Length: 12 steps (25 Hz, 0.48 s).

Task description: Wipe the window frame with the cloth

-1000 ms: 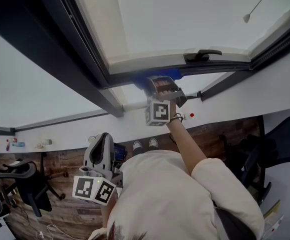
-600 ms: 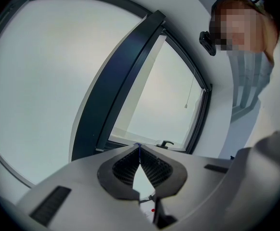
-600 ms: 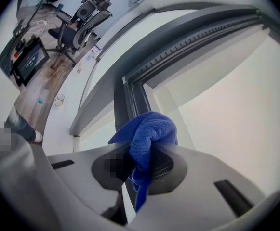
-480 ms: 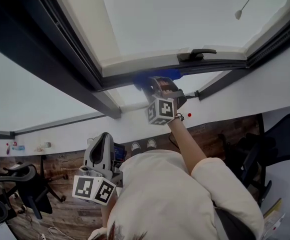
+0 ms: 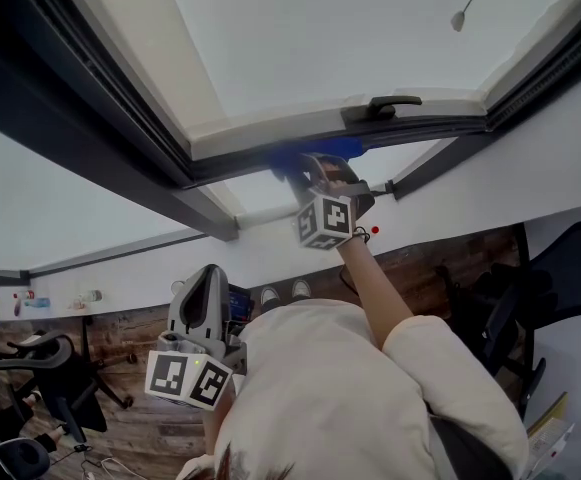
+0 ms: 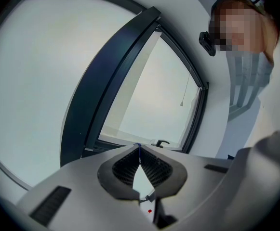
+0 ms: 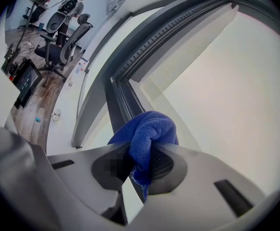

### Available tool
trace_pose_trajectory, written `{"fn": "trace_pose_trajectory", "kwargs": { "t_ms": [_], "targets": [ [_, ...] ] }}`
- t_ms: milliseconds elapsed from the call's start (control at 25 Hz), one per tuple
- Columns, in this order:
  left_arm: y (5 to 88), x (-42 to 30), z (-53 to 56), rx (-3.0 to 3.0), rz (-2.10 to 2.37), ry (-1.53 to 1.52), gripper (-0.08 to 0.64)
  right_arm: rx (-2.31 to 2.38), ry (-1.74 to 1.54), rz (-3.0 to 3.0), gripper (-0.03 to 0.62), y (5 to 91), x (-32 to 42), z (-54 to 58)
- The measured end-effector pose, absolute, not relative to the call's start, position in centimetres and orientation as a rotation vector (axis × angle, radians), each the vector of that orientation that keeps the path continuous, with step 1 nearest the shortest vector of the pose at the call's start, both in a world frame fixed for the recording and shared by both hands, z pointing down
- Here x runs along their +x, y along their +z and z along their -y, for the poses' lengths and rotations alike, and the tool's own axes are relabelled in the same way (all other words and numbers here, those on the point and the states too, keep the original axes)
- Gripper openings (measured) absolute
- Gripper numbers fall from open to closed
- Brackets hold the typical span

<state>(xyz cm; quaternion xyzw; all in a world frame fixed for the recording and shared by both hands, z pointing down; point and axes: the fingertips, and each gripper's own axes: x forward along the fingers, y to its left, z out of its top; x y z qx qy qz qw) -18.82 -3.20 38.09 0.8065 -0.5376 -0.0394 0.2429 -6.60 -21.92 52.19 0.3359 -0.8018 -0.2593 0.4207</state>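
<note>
A blue cloth [image 5: 320,151] is pressed against the dark window frame [image 5: 260,158] at the bottom rail of the open sash, left of the black window handle [image 5: 385,105]. My right gripper [image 5: 317,166] is raised overhead and shut on the cloth. In the right gripper view the cloth [image 7: 148,131] bunches out between the jaws of the right gripper [image 7: 147,146] and rests on the frame's grooved channel [image 7: 130,93]. My left gripper [image 5: 206,278] hangs low by the person's chest, shut and holding nothing. In the left gripper view the left gripper [image 6: 139,149] points toward the frame [image 6: 108,88].
A thick dark mullion [image 5: 100,138] runs diagonally at left. A blind cord with a weight [image 5: 459,18] hangs by the pane. Office chairs [image 5: 50,368] and a wooden floor [image 5: 150,433] lie below. A dark chair [image 5: 560,278] stands at right.
The right gripper and cloth have edged along the bottom rail toward the handle. The view has tilted slightly. The left gripper has stayed put.
</note>
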Motion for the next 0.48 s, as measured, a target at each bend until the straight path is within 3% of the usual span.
{"fn": "trace_pose_trajectory", "kwargs": {
  "t_ms": [480],
  "targets": [
    [38.0, -16.3, 3.6, 2.225, 1.456, -0.102, 0.011, 0.874, -0.620, 2.028, 0.058, 52.1, -3.7, 22.3]
  ]
}}
